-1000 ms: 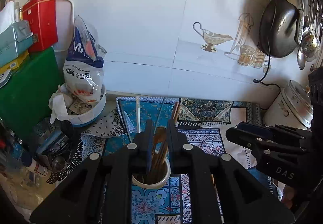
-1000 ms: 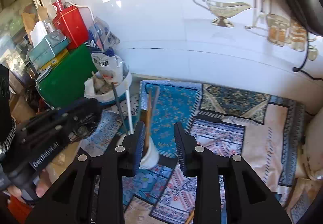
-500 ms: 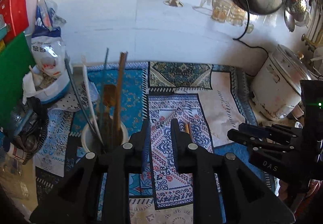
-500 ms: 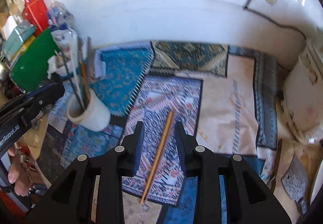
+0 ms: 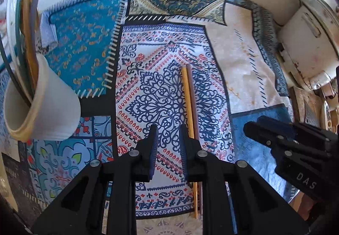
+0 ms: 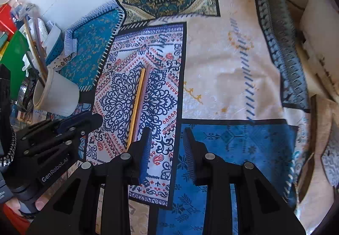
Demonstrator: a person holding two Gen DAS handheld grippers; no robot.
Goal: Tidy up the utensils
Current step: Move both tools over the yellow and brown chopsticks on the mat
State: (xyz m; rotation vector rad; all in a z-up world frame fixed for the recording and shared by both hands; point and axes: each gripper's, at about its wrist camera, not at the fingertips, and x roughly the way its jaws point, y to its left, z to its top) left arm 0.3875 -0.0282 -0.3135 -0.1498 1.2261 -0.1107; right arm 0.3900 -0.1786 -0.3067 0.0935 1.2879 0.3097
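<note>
Both wrist views look steeply down, close over the patterned cloth (image 5: 161,95), sharing chopsticks (image 6: 138,99).

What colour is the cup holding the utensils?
The plain cup is white with a cream-tinted rim, clearest in the right wrist view.

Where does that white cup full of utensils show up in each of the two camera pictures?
Left wrist view: the white cup is at the far left edge, midway down.
Right wrist view: the cup is at left, midway down.
Shared landmark: the chopsticks lying on the patterned cloth.
</note>
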